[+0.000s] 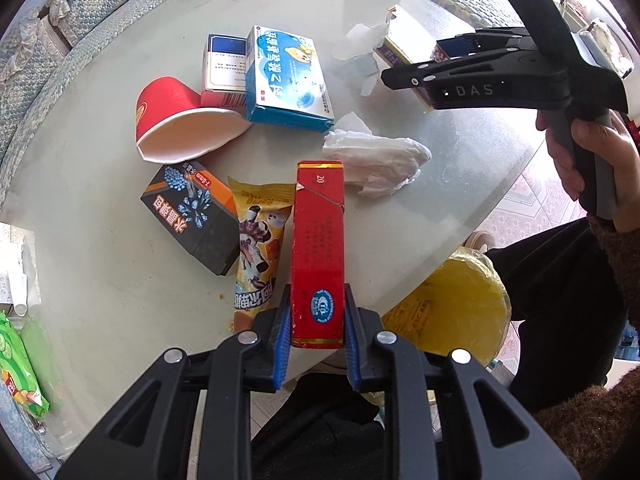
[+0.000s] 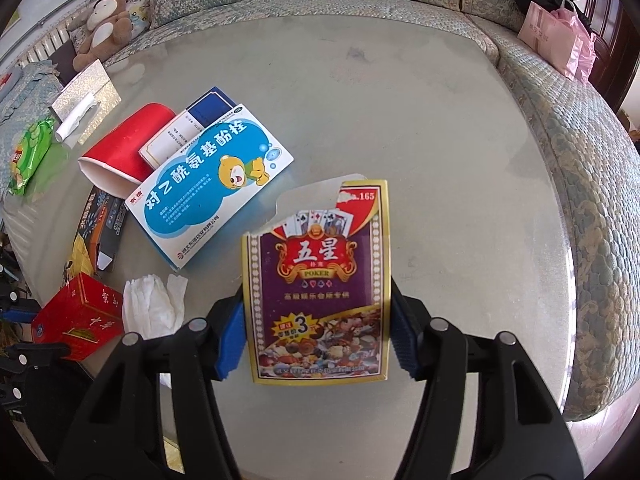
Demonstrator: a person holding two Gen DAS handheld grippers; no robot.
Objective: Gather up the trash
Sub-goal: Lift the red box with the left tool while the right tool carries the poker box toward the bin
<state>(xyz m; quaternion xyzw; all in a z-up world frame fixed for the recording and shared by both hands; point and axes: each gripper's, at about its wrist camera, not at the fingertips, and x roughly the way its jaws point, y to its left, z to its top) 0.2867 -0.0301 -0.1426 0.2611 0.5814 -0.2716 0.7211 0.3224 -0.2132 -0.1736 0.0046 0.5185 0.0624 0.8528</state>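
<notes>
My left gripper (image 1: pixel 317 300) is shut on a tall red cigarette box (image 1: pixel 318 248), its blue pads pressed on both narrow sides; the same red box (image 2: pixel 76 316) shows at the lower left of the right wrist view. My right gripper (image 2: pixel 318 292) is shut on a torn purple playing-card box (image 2: pixel 320 280), held over the glass table (image 2: pixel 440 120). In the left wrist view the right gripper (image 1: pixel 400 76) hangs at the upper right, a hand on its handle. On the table lie a tipped red paper cup (image 1: pixel 172 108), a blue-and-white medicine box (image 1: pixel 284 76), a black-and-orange box (image 1: pixel 192 216), a yellow snack wrapper (image 1: pixel 260 240) and a crumpled tissue (image 1: pixel 376 156).
A bin lined with a yellow bag (image 1: pixel 460 308) stands below the table's near edge. A patterned sofa (image 2: pixel 580 160) curves around the far side. A green snack bag (image 2: pixel 30 156) and a silver tissue box (image 2: pixel 86 100) lie at the left. Torn white paper (image 1: pixel 360 40) lies farther back.
</notes>
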